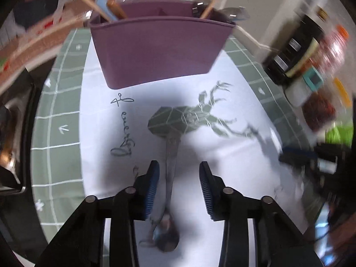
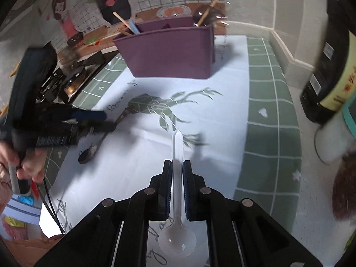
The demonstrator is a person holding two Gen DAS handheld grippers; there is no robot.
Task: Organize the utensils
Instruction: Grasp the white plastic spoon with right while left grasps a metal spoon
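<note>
In the right wrist view the right gripper (image 2: 177,166) sits at the bottom centre of the frame, its two pads pinching the handle of a clear plastic spoon (image 2: 177,227) — the bowl hangs below the pads, near the lower edge, and the handle tip pokes up past them. In the left wrist view the left gripper (image 1: 179,171) has its fingers spread wide, with a metal spoon (image 1: 170,189) lying on the white cloth (image 1: 233,166) between them (the view is blurred, and no pad appears to touch it). The purple holder (image 1: 160,51) stands upright on the cloth at the upper centre of both views, with chopsticks (image 1: 89,2) and spoons sticking out of its back compartments.
</note>
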